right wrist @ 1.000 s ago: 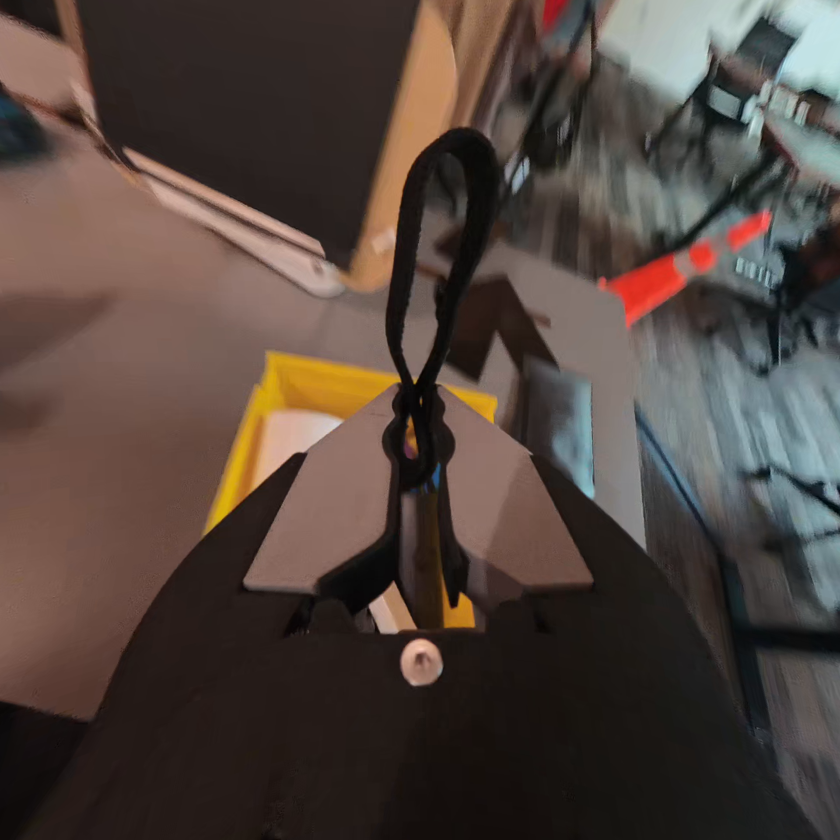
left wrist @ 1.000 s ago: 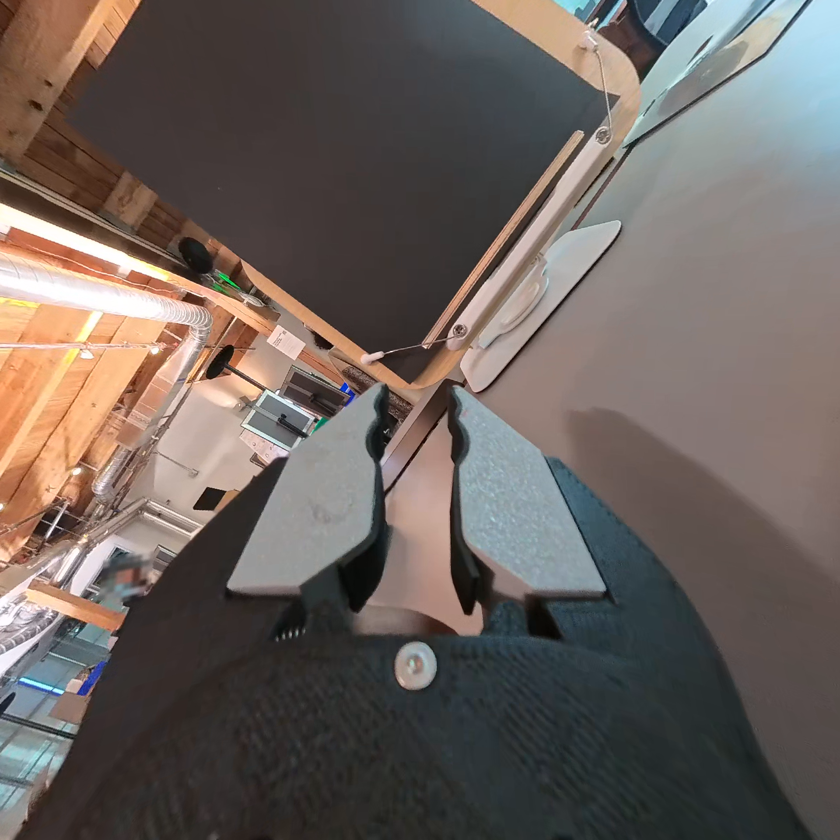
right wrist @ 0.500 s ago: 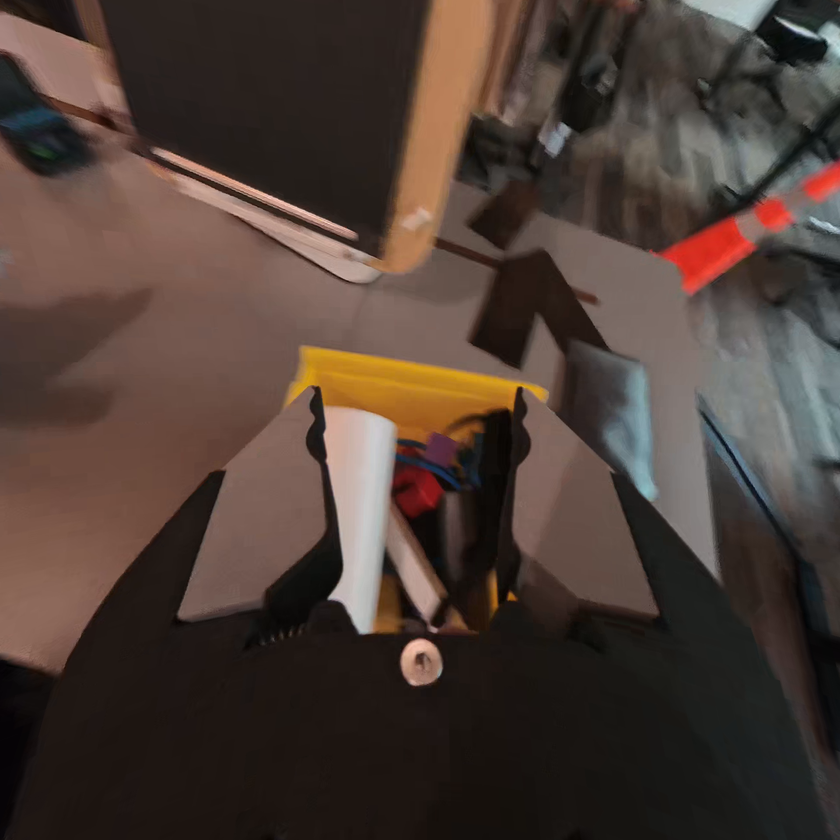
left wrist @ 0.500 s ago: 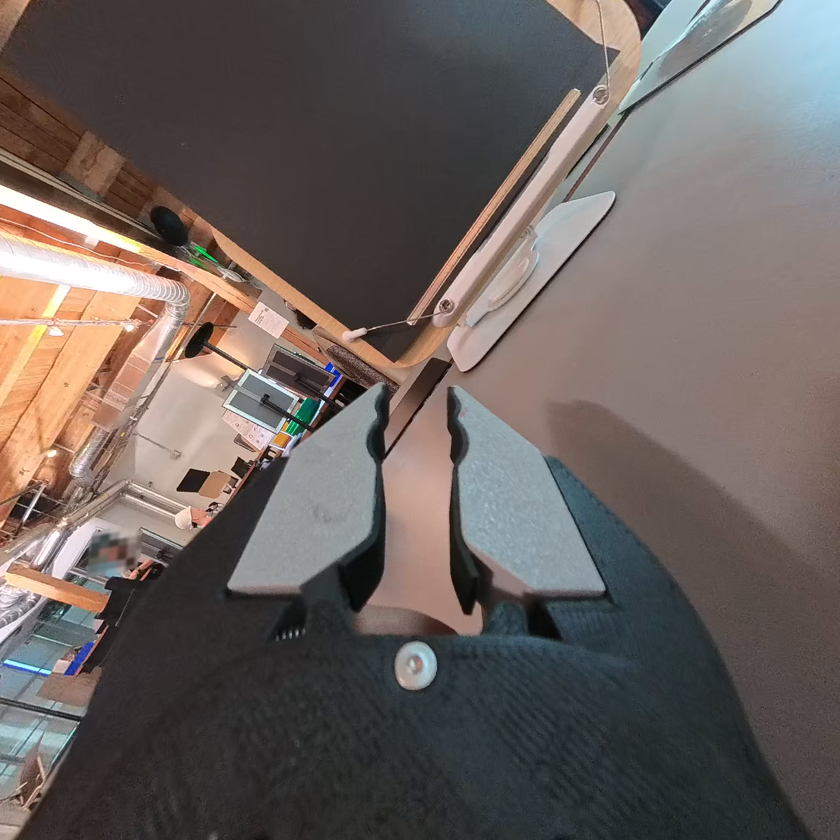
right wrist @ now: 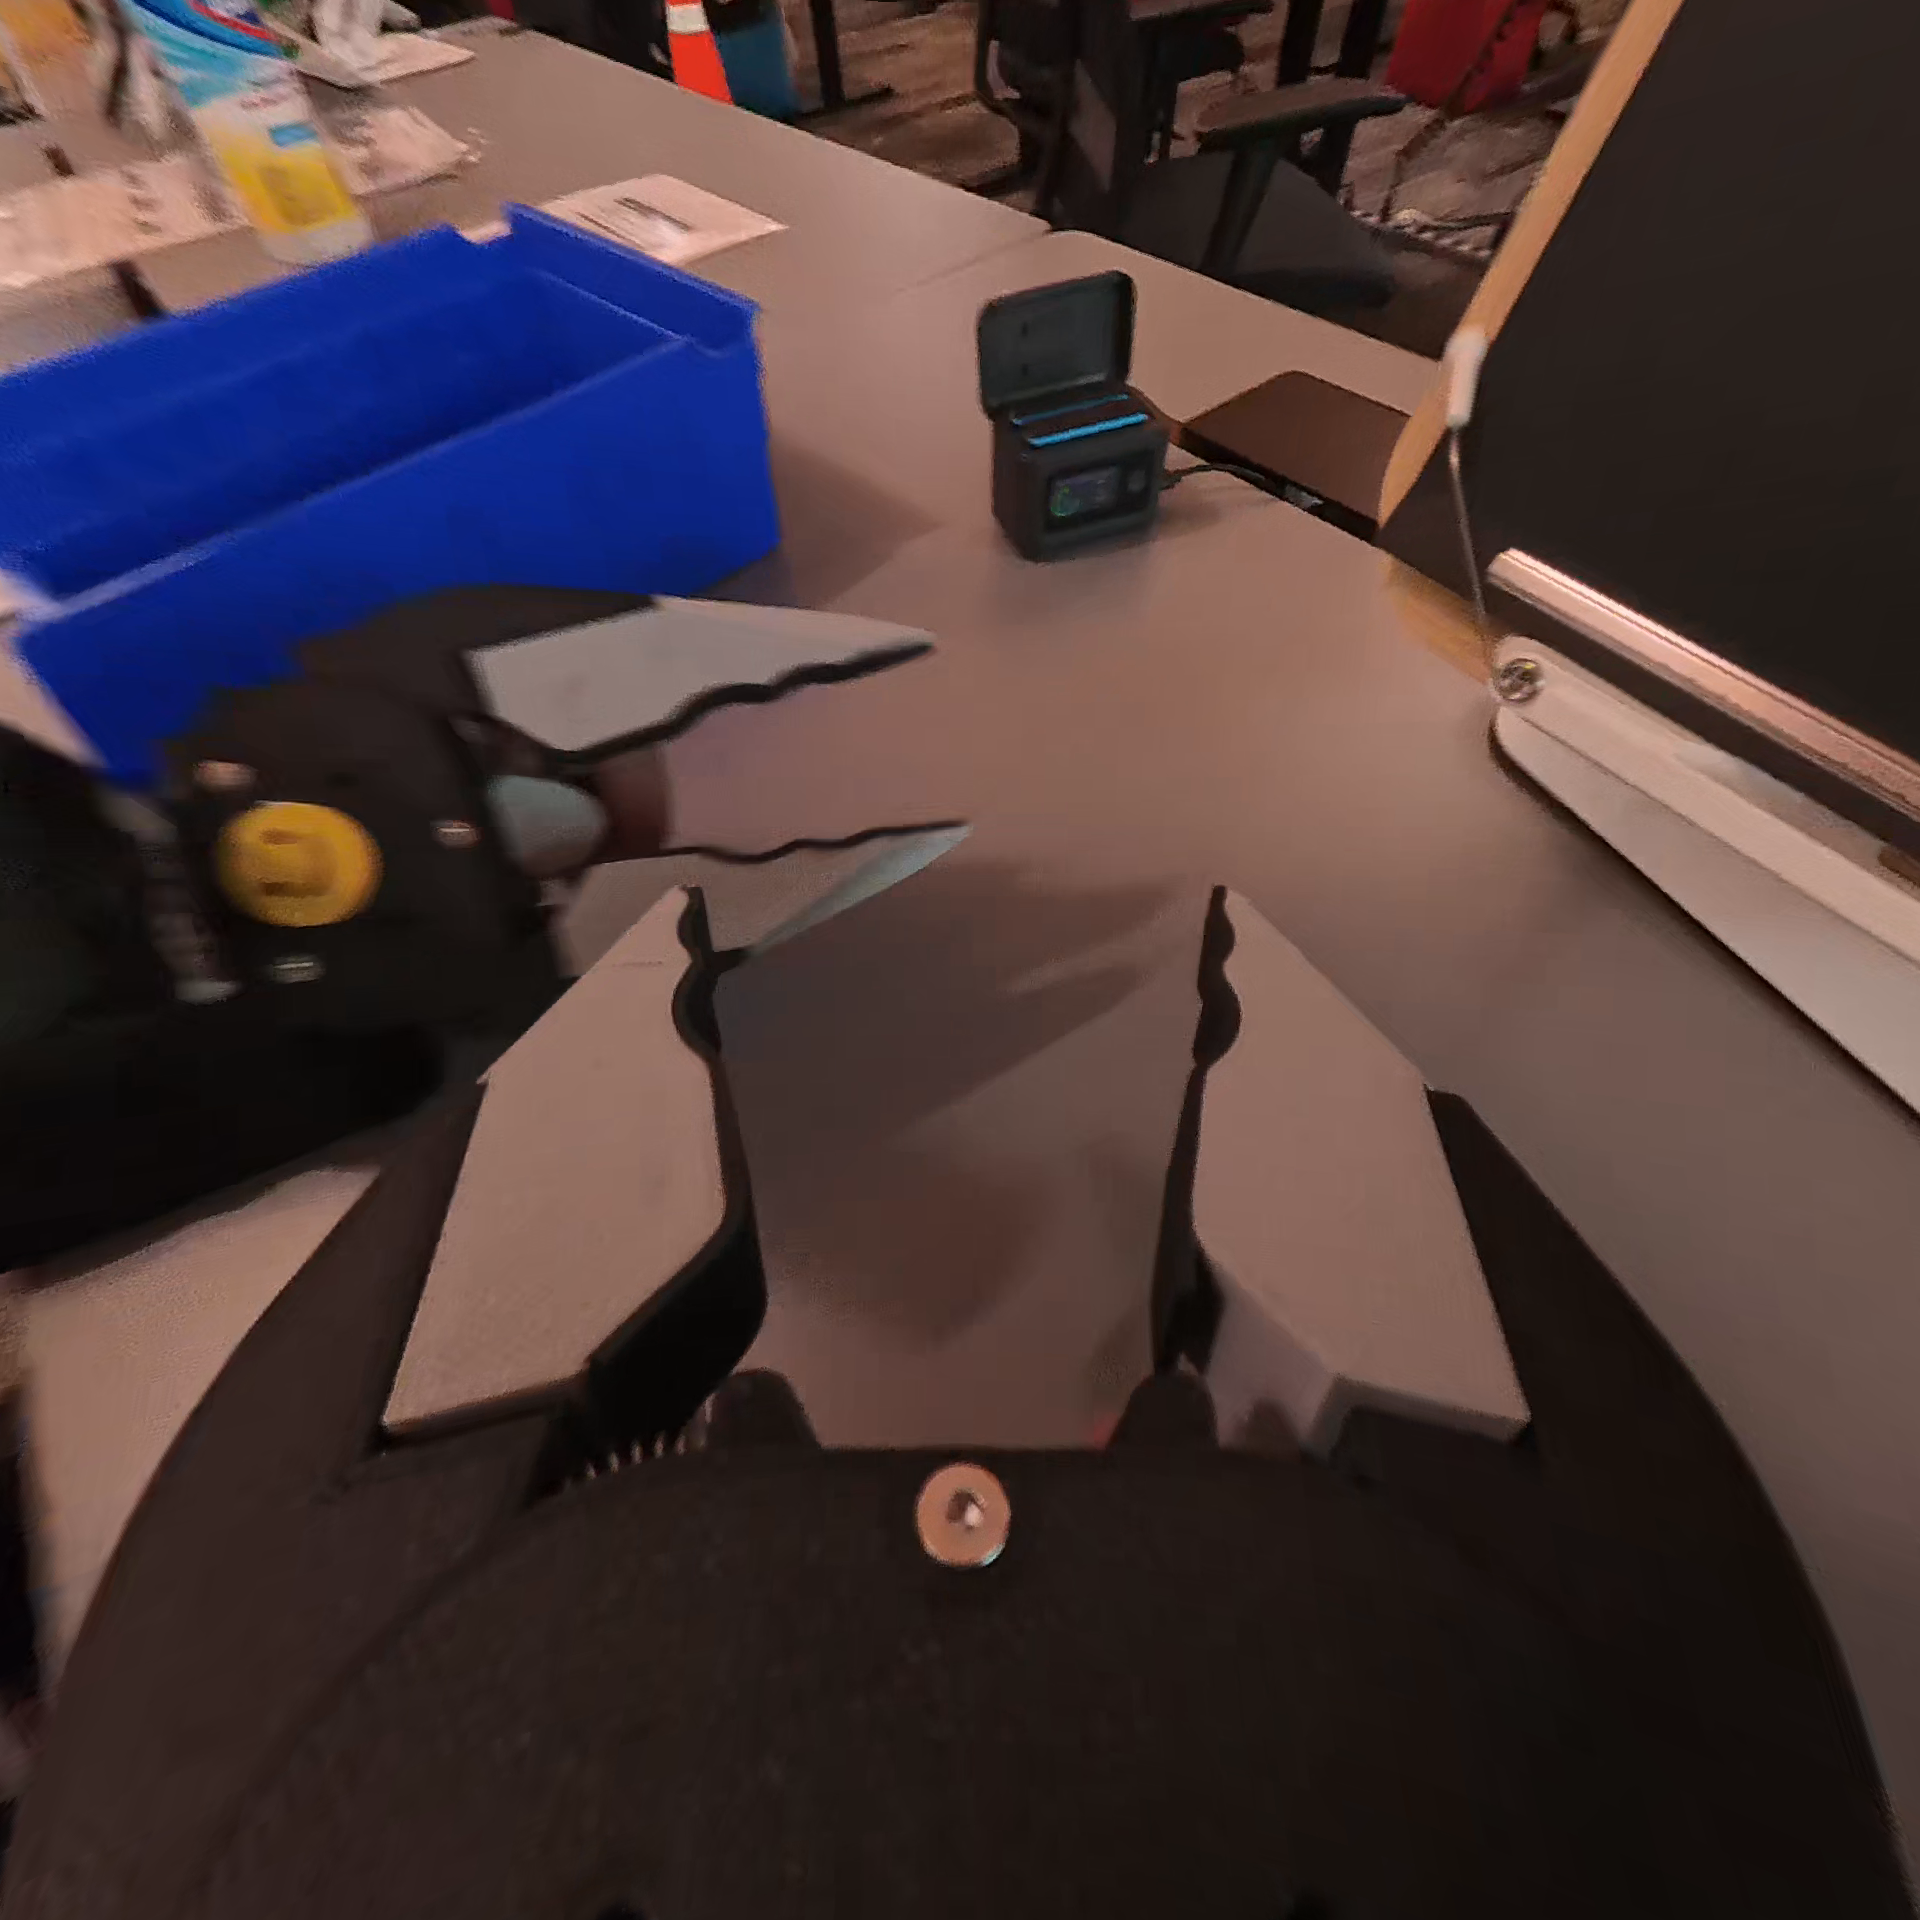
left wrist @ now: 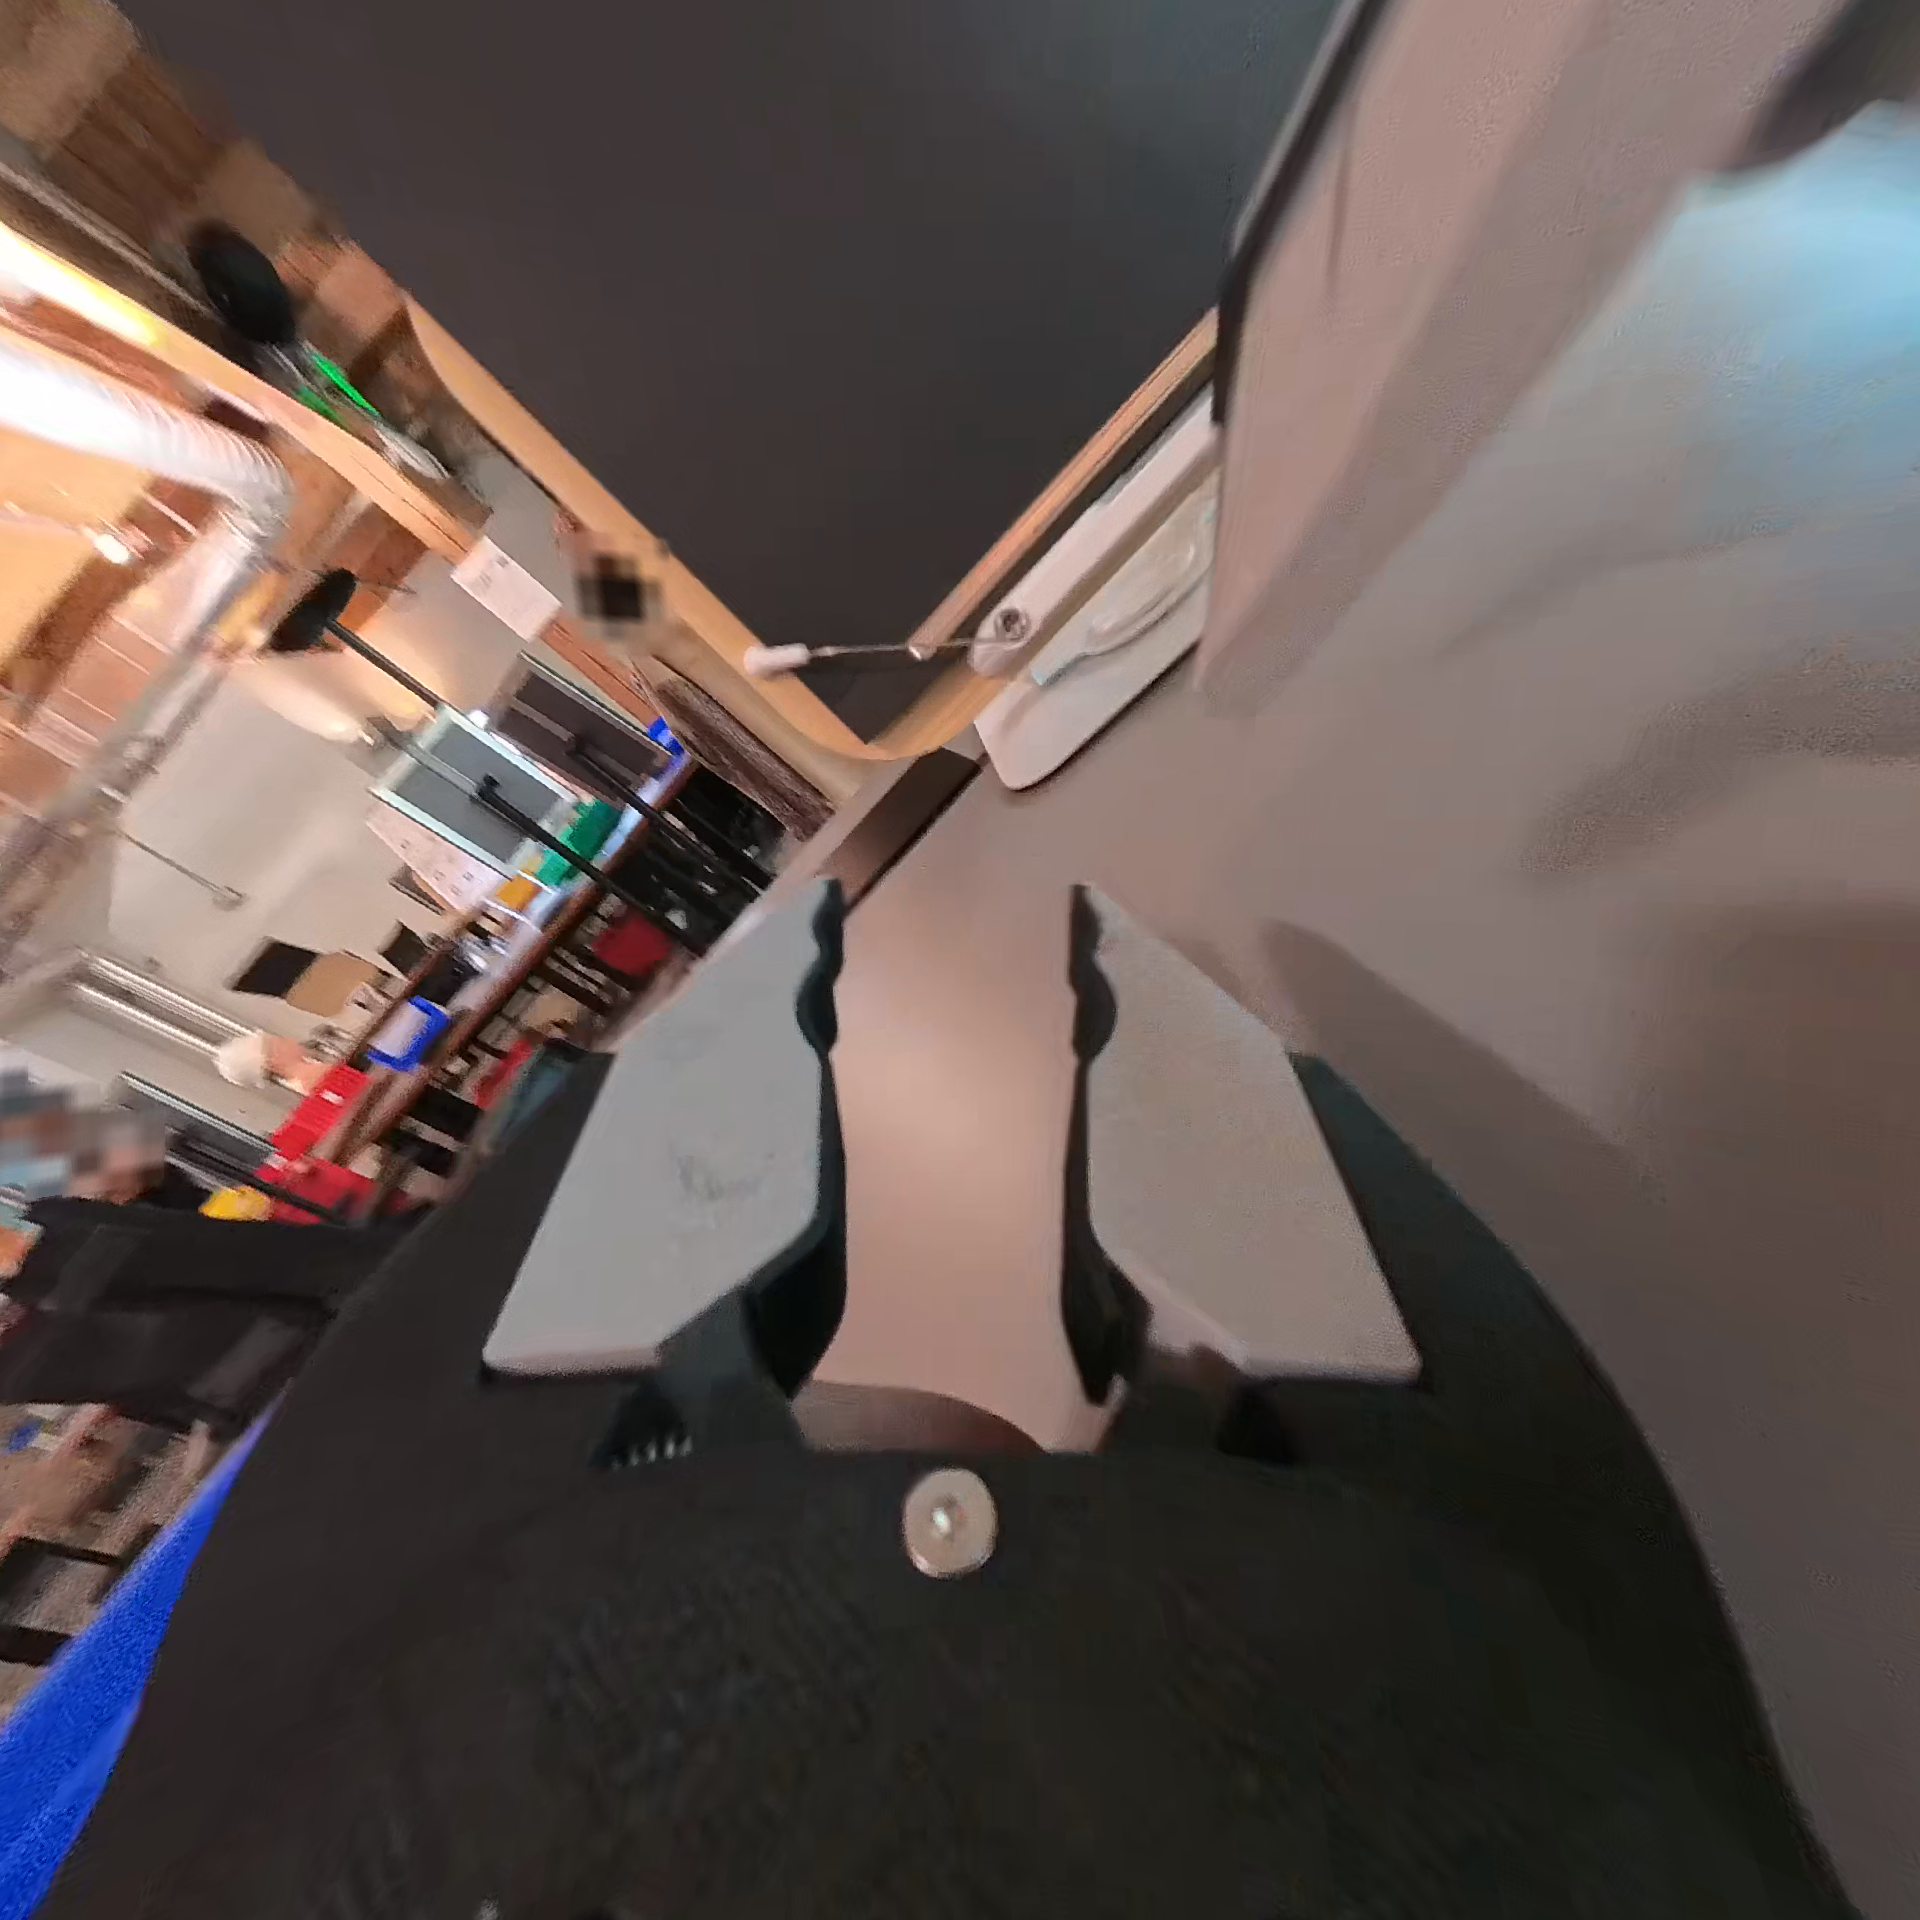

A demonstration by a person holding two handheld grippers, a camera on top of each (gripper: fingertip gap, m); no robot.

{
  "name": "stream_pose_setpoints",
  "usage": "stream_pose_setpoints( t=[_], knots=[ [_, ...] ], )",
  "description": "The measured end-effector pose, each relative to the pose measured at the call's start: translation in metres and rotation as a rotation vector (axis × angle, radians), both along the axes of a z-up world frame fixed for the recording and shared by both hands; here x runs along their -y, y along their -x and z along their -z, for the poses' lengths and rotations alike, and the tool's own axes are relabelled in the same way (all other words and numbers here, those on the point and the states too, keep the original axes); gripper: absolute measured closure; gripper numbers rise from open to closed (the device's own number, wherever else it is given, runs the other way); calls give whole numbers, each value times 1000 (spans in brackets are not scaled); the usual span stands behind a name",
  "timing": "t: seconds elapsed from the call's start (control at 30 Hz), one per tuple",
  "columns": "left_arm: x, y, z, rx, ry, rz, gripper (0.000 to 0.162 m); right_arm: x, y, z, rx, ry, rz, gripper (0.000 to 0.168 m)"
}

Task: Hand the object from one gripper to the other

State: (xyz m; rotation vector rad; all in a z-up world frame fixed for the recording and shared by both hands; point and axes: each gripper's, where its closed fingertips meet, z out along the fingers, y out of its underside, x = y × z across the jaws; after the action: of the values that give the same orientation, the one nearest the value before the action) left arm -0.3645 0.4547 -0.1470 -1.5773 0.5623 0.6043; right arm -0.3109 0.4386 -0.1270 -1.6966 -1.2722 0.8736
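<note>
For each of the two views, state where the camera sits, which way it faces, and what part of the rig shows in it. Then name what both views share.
Left wrist view: sits on the left gripper, tilted, facing along the table toward the black board; its own open fingers show.
Right wrist view: sits on the right gripper, facing down across the table at the blue bin and charger case; its own open fingers show, with the left gripper entering from the left.
Shared: table, black board, its white base.
</note>
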Motion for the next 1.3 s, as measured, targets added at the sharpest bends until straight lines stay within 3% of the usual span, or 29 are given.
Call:
stream_pose_setpoints(
  t=[0.07,0.23,0.43,0.77,0.83,0.9,0.97,1.07,1.17,1.3],
  knots=[
    [-4,5,12,74,87,-15,104,-28,10,22,24,-43,52,80],
    [-6,13,23,140,153,-35,116,-60,13,61,101,-74,77,83],
    [-6,9,40,242,276,-16,110,-63,3,62,88,-69,89,82],
    [7,2,31,218,225,-9,113,-56,-1,76,78,-4,91,80],
    [25,-13,14,292,236,24,110,-53,1,79,97,11,75,79],
    [48,-27,-24,352,139,84,120,-50,2,80,109,2,65,79],
    [70,-29,-49,417,145,118,121,-48,3,84,132,-4,57,78],
    [99,2,-76,515,185,113,119,-47,4,86,148,-12,56,78],
    [125,80,-99,567,149,-28,119,-46,4,85,136,6,56,78],
    [154,192,-87,554,186,-281,121,-43,6,86,131,46,44,78]
  ],
)
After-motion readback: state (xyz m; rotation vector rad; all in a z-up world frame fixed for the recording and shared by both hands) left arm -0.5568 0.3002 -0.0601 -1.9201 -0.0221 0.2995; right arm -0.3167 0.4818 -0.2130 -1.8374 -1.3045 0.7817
